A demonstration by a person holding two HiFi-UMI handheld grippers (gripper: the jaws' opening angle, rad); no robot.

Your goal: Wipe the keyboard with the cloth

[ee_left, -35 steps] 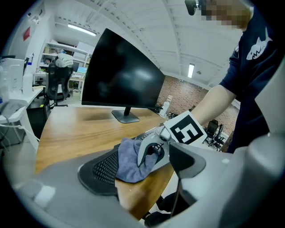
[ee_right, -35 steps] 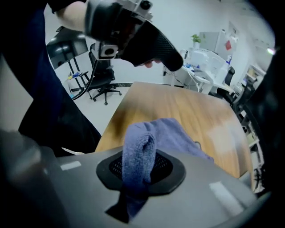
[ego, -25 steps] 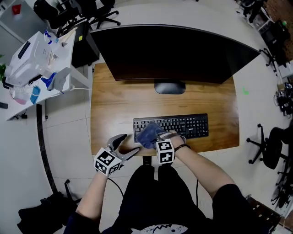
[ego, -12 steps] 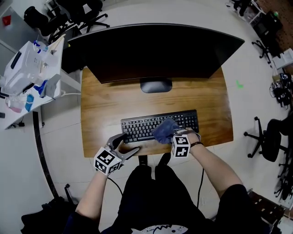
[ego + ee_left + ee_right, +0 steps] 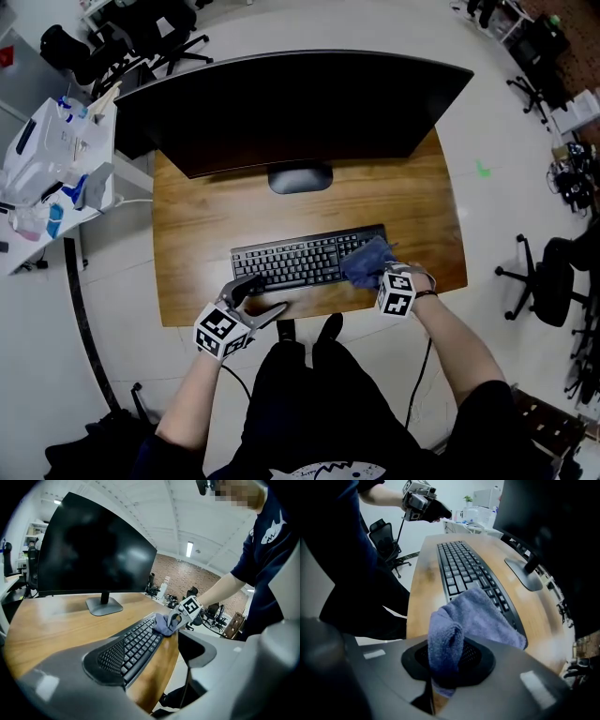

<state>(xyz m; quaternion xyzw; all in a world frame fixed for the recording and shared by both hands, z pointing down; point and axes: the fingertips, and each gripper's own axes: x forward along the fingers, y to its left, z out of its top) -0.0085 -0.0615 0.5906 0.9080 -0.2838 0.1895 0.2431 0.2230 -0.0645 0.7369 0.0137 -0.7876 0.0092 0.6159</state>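
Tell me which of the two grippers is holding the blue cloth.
The right gripper: its jaws are shut on the blue terry cloth at the right end of the black keyboard. The left gripper is open and empty.

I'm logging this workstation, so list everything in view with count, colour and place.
desk: one, brown wood, centre.
monitor: one, black, back of the desk.
keyboard: one, black, front of the desk.
cloth: one, blue, on the keyboard's right end.
side table: one, white, left of the desk, cluttered.
office chairs: several, black, on the floor around.
left tool: one, grey, open and empty, over the desk's front edge.
right tool: one, grey, shut on the cloth.
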